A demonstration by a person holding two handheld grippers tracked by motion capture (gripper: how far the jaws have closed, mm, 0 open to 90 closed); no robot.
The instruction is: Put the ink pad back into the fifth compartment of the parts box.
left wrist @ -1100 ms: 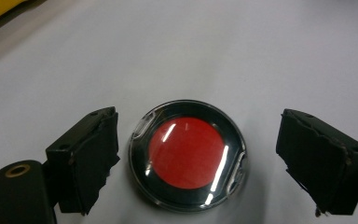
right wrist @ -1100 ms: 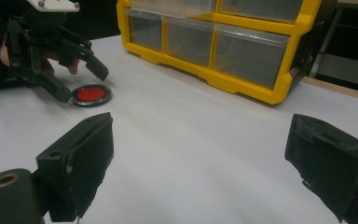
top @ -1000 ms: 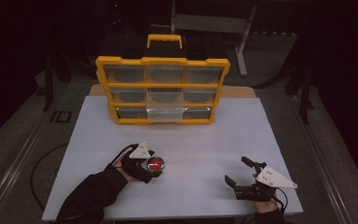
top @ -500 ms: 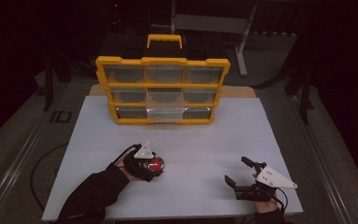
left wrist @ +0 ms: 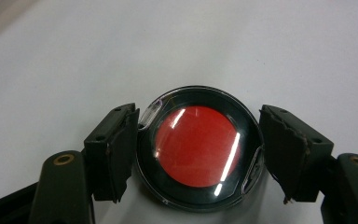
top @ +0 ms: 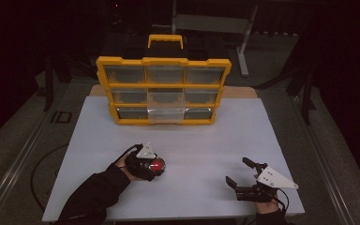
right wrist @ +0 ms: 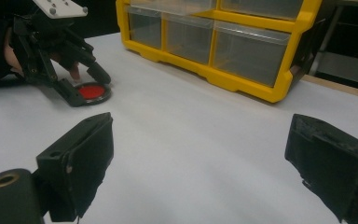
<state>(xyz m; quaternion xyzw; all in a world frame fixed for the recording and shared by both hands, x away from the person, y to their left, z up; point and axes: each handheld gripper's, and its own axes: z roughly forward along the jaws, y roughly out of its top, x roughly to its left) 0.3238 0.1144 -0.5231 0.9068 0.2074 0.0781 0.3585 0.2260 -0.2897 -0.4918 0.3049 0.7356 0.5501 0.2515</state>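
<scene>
A round black case with a red face [left wrist: 196, 145] lies flat on the white table [top: 197, 140], left of centre near the front. My left gripper [left wrist: 199, 149] has a jaw pressed against each side of the case, so it is shut on it. In the high view the red case [top: 157, 165] sits at the tip of my left gripper [top: 155, 168], held by a dark-sleeved hand. My right gripper [top: 237, 171] rests at the front right with its jaws wide apart and nothing between them. From the right gripper view [right wrist: 200, 158], the case [right wrist: 92, 91] is at the far left.
A yellow organiser [top: 164, 89] with clear drawers stands upright at the back middle of the table. Its bottom middle drawer [top: 166, 114] is pulled out a little. Bare white tabletop [right wrist: 205, 116] stretches between the two grippers and the organiser [right wrist: 223, 42].
The left gripper with the red case has shifted very slightly forward and right. The right gripper has stayed in place.
</scene>
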